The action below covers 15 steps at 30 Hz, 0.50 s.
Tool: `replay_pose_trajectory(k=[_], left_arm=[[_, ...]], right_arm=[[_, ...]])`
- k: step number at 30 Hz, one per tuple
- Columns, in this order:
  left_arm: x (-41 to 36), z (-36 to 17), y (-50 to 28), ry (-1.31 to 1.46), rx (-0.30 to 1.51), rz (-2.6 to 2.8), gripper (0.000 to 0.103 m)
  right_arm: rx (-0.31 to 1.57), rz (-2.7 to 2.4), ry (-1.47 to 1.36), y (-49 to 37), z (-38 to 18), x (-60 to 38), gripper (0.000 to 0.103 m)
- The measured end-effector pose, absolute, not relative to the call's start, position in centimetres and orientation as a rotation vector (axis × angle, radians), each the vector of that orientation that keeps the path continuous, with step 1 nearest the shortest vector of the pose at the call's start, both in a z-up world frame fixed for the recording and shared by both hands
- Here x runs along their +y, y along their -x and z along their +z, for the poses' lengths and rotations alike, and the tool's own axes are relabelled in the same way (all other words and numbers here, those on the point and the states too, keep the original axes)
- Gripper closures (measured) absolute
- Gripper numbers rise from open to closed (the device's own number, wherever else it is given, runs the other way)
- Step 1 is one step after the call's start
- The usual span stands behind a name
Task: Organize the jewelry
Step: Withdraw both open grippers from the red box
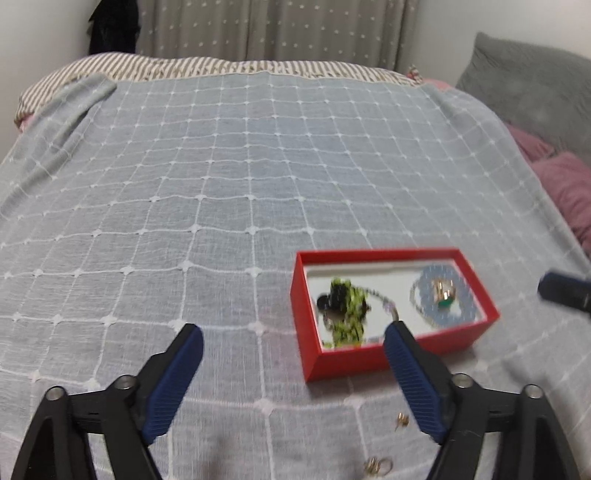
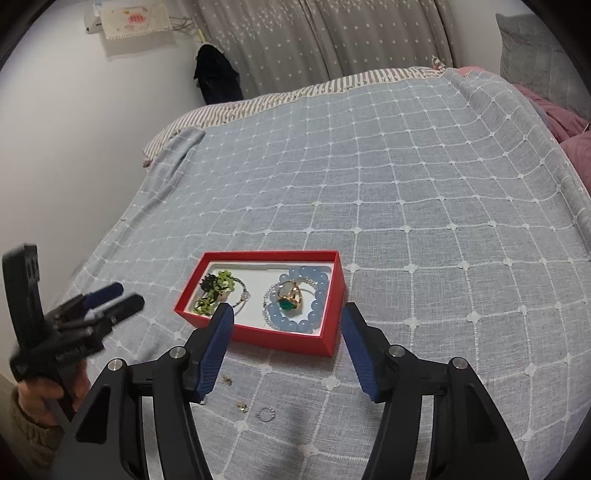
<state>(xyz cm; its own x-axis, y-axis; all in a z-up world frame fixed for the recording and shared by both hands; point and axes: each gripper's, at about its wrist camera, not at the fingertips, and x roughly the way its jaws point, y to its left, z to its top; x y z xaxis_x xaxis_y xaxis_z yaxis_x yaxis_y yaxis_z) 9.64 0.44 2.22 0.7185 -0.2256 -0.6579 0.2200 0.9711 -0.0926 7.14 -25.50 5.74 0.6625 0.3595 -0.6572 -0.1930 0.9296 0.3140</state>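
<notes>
A red jewelry box (image 2: pixel 255 334) lies on the bed cover; it also shows in the left wrist view (image 1: pixel 399 354). Inside are a green beaded piece (image 2: pixel 216 286), a blue bead bracelet (image 2: pixel 312 314) and a gold ring with a green stone (image 2: pixel 290 301). Small gold earrings (image 2: pixel 242 406) and a little silver ring (image 2: pixel 266 413) lie loose on the cover in front of the box. My right gripper (image 2: pixel 288 328) is open and empty just before the box. My left gripper (image 1: pixel 293 345) is open and empty, left of the box; it shows in the right wrist view (image 2: pixel 114 299).
The bed has a grey checked cover (image 2: pixel 406 192). Pink and grey pillows (image 1: pixel 565 184) lie at the right. A wall (image 2: pixel 74 147) runs along the left edge of the bed. Curtains (image 1: pixel 266 29) hang behind.
</notes>
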Motion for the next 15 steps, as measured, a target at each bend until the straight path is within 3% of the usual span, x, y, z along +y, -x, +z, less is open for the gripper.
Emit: replay_pose_trajectory(k=[5,15], left_arm=[[-0.2,1.1,-8.5,-0.055,0.771,-0.274,0.01],[-0.3,-0.8,-8.0,-0.038,0.849,-0.266,0.008]], right_arm=[[0.796,0.343,-0.2,-5.4,5.6,-25.0,0.028],[0.842,0.312,-0.141,-5.5,4.4,-23.9,0.027]])
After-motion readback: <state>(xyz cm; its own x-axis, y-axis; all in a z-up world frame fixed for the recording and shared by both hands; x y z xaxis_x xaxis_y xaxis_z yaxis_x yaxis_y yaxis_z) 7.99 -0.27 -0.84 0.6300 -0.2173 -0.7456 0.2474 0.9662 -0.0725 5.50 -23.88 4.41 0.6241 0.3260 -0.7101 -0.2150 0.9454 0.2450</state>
